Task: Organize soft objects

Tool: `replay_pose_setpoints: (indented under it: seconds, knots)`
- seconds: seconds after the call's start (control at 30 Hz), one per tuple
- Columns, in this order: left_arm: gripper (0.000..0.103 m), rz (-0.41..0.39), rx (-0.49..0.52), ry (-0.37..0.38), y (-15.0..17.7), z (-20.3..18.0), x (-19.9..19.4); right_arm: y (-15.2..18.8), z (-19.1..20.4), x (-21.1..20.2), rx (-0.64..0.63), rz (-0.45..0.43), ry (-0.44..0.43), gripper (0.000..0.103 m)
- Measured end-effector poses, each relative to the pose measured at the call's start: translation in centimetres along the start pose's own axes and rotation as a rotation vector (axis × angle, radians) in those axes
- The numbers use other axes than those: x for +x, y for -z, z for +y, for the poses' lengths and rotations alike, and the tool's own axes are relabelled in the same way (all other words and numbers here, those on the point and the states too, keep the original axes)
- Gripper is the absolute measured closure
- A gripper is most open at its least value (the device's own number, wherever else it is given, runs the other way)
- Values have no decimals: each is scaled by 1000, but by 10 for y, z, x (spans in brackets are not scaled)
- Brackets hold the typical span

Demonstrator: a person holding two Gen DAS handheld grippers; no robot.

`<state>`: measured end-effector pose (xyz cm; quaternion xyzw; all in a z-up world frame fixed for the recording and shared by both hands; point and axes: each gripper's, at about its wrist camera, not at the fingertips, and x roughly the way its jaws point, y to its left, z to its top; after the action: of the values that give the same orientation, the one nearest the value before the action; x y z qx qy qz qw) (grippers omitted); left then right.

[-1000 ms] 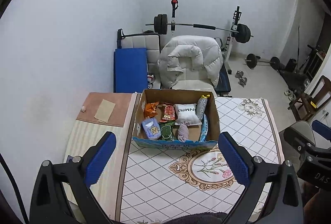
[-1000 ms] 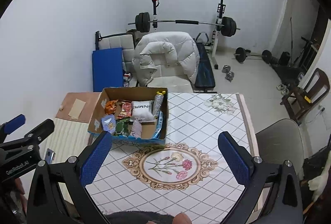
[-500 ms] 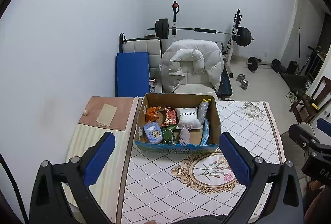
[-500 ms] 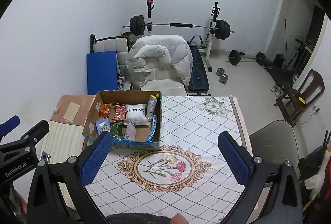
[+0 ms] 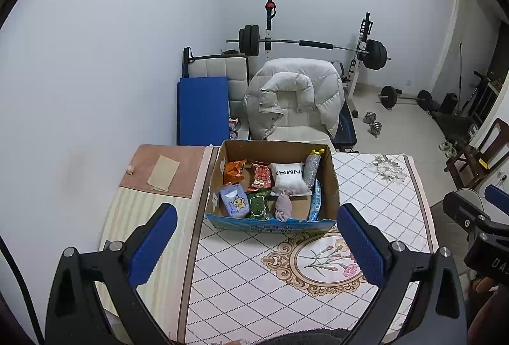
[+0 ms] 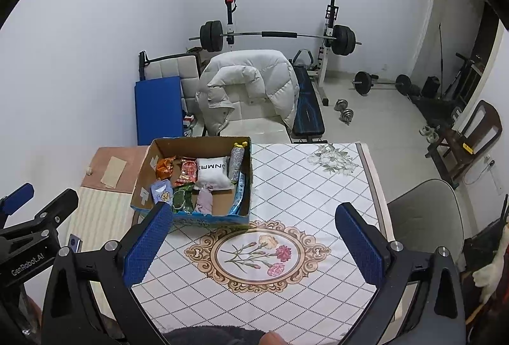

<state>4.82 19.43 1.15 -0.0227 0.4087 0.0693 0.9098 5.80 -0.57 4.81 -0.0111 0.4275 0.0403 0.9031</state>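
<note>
Left gripper [image 5: 256, 241]: blue pads spread wide at the lower corners of the frame, nothing between them. Right gripper [image 6: 253, 240]: same wide spread, also bare. Above both, mid-frame, an open cardboard box [image 5: 331, 182] on the diamond-patterned tablecloth [image 6: 305, 186], packed with a white pillow [image 5: 289, 178], red snack pack [image 5: 261, 175], orange packet [image 5: 233, 170], blue tissue pack [image 5: 234, 203], green packet [image 5: 258, 205], pinkish cloth [image 5: 283, 205]. Farther up, white puffer jacket [image 5: 296, 93] over a chair, barbell rack [image 5: 315, 43] against the wall.
</note>
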Motion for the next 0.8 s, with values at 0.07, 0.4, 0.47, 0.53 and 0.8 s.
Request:
replay_pose_setpoints:
  seconds: [0.07, 0.4, 0.47, 0.53, 0.8]
  knots:
    - [0, -2, 0, 1, 1, 0, -1, 0, 0, 0, 2, -1, 2, 0]
    - [0, -7, 2, -4, 1, -3, 0, 0, -1, -5, -19, -31, 69, 0]
    - [0, -8, 2, -4, 1, -3, 0, 0, -1, -5, -18, -32, 69, 0]
    - [0, -7, 3, -5, 0, -4, -1, -1, 0, -7, -19, -32, 69, 0]
    - [0, -6, 0, -2, 0, -5, -2, -1, -1, -8, -19, -33, 73, 0]
